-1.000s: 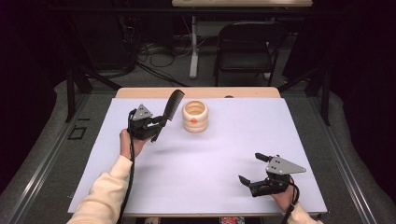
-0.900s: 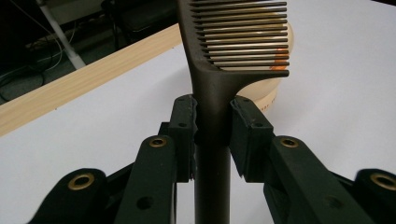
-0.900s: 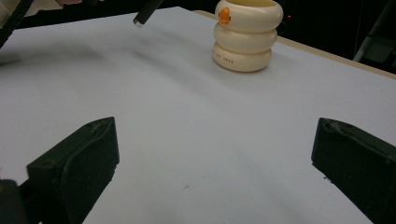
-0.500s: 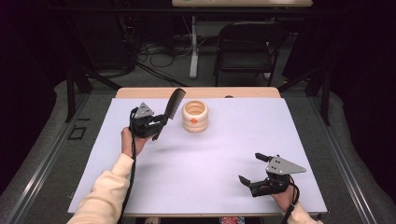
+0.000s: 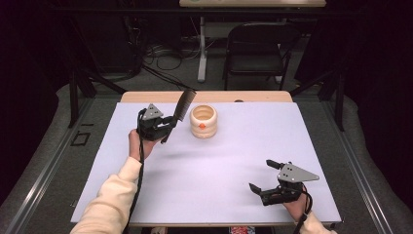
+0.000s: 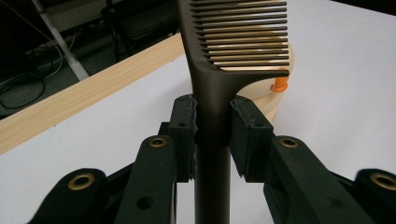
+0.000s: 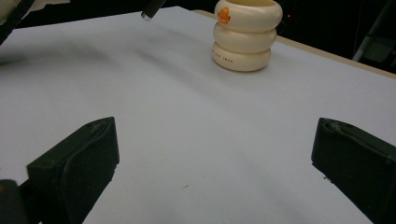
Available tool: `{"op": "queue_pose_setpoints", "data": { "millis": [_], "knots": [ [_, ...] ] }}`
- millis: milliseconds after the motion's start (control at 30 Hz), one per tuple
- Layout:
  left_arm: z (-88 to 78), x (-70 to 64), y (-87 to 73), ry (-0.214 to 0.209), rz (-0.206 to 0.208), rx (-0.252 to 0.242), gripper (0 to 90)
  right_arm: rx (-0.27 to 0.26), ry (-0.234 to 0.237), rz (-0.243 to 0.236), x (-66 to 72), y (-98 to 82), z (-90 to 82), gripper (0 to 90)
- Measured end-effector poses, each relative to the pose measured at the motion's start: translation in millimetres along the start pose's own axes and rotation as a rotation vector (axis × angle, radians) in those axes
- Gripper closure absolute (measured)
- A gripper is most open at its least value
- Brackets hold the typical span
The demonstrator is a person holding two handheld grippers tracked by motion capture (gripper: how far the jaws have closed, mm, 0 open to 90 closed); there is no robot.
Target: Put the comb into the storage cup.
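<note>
Nothing much has moved; my left gripper (image 5: 168,123) still squeezes the comb (image 5: 181,109) by its handle, up beside the cream cup (image 5: 203,121); right gripper (image 5: 267,175) waits wide apart, near-right; dropping it in is left.

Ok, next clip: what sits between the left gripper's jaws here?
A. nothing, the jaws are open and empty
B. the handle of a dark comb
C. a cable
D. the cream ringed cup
B: in the left gripper view the pads of the left gripper press on both sides of the handle of the dark comb, its teeth standing above them, while the cream ringed cup stands apart on the table.
</note>
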State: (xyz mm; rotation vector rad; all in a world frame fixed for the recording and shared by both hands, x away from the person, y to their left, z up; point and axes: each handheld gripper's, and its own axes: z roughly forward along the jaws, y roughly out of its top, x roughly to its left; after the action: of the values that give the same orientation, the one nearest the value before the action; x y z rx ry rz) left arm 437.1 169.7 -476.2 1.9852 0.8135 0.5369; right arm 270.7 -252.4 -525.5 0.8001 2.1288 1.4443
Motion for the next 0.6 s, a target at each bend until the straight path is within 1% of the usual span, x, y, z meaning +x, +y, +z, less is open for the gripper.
{"op": "queue_pose_setpoints", "data": {
  "millis": [333,400,467,600],
  "knots": [
    [2.5,-1.0,6.6,0.000,0.005,-0.008,71.6,0.000,0.000,0.000,-0.1,0.0,-0.1,0.1],
    [2.7,-0.6,8.0,0.000,0.012,-0.004,71.6,0.000,0.000,-0.001,0.0,0.0,0.0,0.1],
    [3.1,-0.7,9.2,0.000,0.006,-0.008,71.6,0.000,0.000,0.000,0.0,0.0,0.0,0.1],
    [3.5,-1.0,13.1,-0.001,0.008,-0.016,71.6,0.000,0.001,0.001,0.1,0.1,-0.2,0.1]
  ]
}}
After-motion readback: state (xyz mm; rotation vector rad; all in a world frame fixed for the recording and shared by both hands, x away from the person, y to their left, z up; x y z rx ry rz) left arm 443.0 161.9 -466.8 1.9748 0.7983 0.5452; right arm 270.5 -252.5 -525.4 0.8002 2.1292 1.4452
